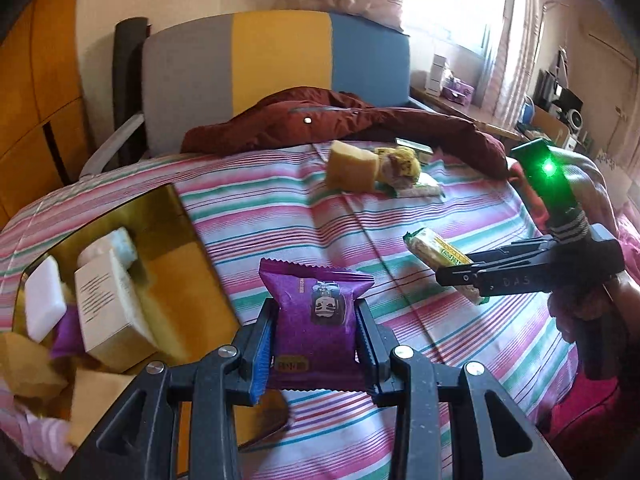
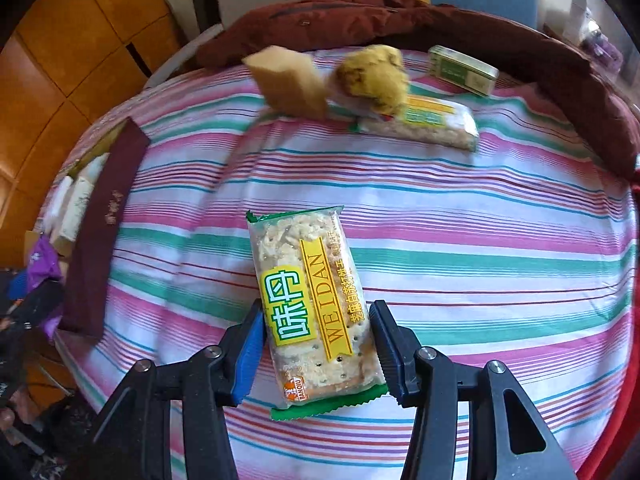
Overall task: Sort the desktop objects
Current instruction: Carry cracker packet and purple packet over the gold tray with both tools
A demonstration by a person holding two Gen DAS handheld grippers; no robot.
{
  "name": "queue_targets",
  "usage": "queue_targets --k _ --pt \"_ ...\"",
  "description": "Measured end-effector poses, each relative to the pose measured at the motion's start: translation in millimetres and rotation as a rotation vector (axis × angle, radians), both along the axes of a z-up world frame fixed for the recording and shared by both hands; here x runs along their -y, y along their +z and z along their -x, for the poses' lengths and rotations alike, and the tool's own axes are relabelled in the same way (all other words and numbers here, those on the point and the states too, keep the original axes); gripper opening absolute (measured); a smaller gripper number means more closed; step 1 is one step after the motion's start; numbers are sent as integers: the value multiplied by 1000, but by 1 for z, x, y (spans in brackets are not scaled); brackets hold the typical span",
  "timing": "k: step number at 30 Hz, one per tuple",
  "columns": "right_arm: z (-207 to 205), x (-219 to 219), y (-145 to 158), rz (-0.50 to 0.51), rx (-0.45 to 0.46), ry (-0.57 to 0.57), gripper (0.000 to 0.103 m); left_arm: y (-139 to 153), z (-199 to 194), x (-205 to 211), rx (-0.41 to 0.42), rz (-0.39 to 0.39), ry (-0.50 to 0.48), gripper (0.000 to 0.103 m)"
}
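Observation:
My left gripper is shut on a purple snack packet and holds it above the striped cloth, right of a gold-lined box. My right gripper is shut on a clear Weidan cracker packet with green ends; it also shows in the left wrist view, lifted off the cloth. A yellow sponge block, a yellow fuzzy lump, a second cracker packet and a small green box lie at the far side.
The box holds a white bottle, a white block and other items. A dark red jacket lies along the far edge before a grey, yellow and blue chair. The striped cloth covers the surface.

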State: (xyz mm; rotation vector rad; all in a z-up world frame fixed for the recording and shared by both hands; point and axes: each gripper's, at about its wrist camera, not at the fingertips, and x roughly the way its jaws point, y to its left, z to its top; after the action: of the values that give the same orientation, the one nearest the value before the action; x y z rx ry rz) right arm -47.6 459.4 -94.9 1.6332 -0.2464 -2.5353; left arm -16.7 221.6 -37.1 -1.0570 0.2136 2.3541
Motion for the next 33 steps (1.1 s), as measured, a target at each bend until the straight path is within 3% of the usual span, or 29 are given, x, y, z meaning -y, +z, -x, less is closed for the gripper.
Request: queue_targets --k 11,22,33 --pt "-7 74 25 91 -58 67 52 -1 -1 52 15 -46 82 37" --pt "-22 152 57 192 -166 155 52 11 6 130 -6 -90 262 37" --pt "-23 212 58 234 -168 247 52 0 21 183 10 -87 405 37"
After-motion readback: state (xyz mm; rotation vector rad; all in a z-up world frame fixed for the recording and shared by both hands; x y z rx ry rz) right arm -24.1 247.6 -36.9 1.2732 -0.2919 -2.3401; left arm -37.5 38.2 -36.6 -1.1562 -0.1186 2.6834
